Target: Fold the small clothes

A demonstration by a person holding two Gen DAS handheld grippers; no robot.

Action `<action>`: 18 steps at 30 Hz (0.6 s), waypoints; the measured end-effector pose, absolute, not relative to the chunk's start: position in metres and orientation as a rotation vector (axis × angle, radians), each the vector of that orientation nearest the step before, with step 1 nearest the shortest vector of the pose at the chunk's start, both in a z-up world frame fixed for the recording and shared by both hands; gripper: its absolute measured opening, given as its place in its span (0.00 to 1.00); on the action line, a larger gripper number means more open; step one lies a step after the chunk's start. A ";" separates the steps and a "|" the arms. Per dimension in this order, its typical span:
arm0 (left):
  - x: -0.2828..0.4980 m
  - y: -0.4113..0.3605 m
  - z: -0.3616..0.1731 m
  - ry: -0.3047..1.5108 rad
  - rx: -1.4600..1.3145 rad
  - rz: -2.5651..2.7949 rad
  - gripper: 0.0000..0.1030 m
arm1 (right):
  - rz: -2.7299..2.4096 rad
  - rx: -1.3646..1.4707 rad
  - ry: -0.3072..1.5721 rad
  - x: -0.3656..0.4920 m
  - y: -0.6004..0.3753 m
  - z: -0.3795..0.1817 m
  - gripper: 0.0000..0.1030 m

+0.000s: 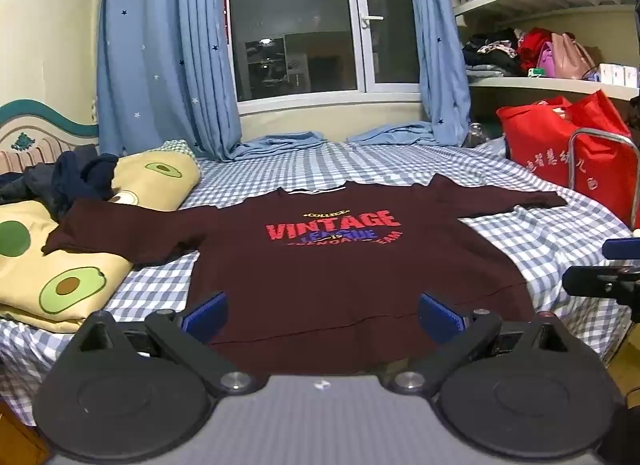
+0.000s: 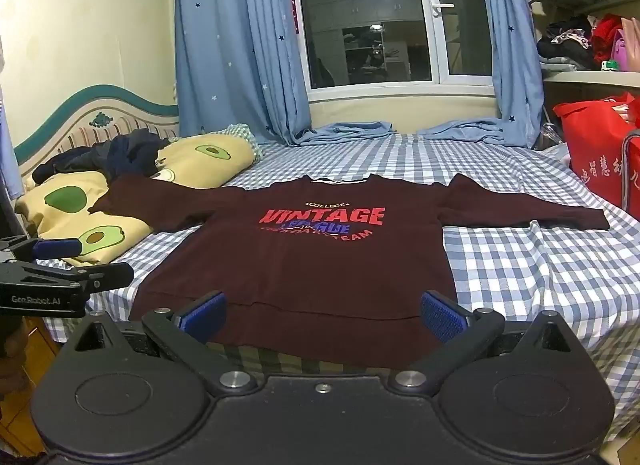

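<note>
A dark maroon long-sleeved sweatshirt (image 1: 320,273) with a red and blue "VINTAGE" print lies flat, face up, on the blue-and-white checked bed (image 1: 540,249), sleeves spread, hem towards me. It also shows in the right wrist view (image 2: 304,265). My left gripper (image 1: 322,315) is open and empty, just above the hem. My right gripper (image 2: 322,315) is open and empty, over the hem at the bed's (image 2: 520,265) front edge. The right gripper shows at the right edge of the left wrist view (image 1: 616,265); the left gripper shows at the left edge of the right wrist view (image 2: 60,269).
Yellow avocado-print bedding (image 1: 52,265) with dark clothes (image 1: 76,177) on it lies left, under the left sleeve. A red bag (image 1: 568,145) stands at the right. Blue curtains (image 1: 160,65) and a window lie behind the bed. Shelves (image 1: 560,77) fill the right wall.
</note>
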State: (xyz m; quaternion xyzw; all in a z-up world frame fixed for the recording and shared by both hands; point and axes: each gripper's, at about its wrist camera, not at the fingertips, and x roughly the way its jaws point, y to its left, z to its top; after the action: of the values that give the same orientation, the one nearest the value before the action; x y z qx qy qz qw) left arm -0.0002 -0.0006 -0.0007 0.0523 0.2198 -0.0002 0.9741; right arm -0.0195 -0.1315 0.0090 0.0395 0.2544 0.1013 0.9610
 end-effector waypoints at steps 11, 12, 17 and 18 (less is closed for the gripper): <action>-0.003 0.003 0.000 0.457 0.071 -0.004 0.99 | 0.206 0.084 0.525 -0.019 -0.131 0.010 1.00; -0.003 0.002 0.000 0.455 0.072 -0.008 0.99 | 0.207 0.084 0.526 -0.019 -0.131 0.010 1.00; -0.003 0.003 -0.001 0.456 0.066 -0.013 0.99 | 0.204 0.080 0.525 -0.020 -0.131 0.010 1.00; -0.003 0.003 -0.001 0.458 0.064 -0.012 0.99 | 0.207 0.082 0.525 -0.019 -0.127 0.008 1.00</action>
State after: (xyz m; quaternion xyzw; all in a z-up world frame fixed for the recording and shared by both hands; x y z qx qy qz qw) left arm -0.0028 0.0031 -0.0010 0.0316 0.2269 -0.0060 0.9734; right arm -0.0192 -0.1269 0.0078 0.0405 0.2592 0.1022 0.9595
